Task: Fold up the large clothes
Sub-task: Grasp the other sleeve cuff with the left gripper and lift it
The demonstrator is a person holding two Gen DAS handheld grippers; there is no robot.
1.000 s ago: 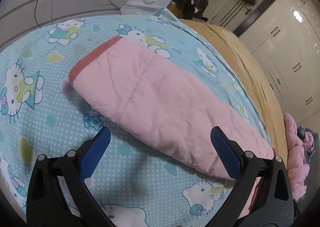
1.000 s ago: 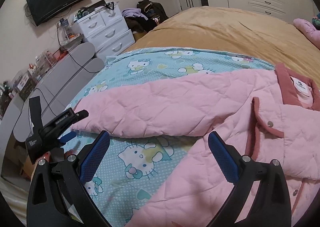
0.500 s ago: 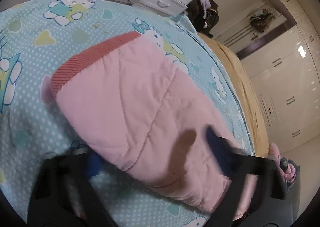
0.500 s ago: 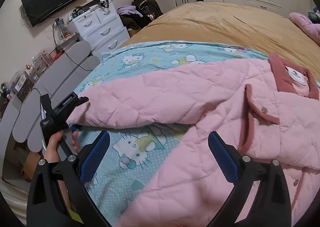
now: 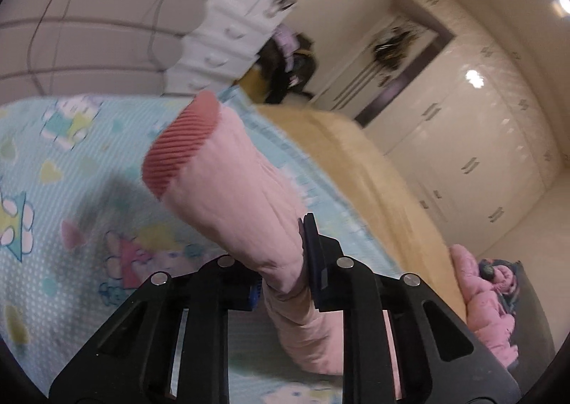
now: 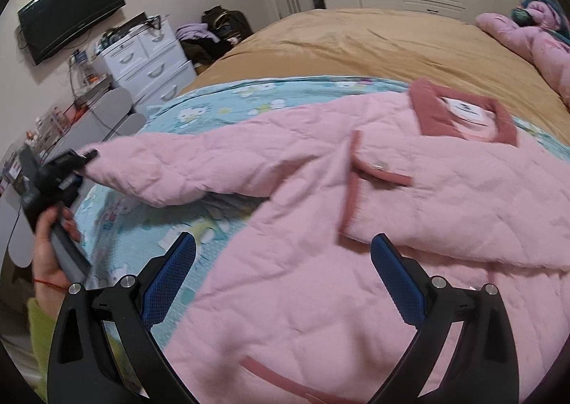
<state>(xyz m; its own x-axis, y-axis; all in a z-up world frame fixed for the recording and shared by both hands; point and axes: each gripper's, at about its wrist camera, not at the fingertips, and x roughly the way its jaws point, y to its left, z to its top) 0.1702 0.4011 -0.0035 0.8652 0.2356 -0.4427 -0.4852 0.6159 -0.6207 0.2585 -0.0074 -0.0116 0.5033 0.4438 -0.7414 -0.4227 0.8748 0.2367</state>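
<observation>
Left view: our left tongs (image 5: pixel 281 261) are closing on the sleeve (image 5: pixel 228 183) near its cuff, lifted off the bed (image 5: pixel 53 190); a shallow bite could slip. Right view: right tongs (image 6: pixel 281 276) are apart over the jacket (image 6: pixel 392 197), empty, so dragging could bunch it.

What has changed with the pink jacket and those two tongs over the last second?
The left tongs are closing on the pink sleeve, now pinched between the pads, and have raised its ribbed cuff off the cartoon sheet. A second ago they stood wide open above the flat sleeve. The right tongs remain open over the jacket body, which lies spread as before.
</observation>
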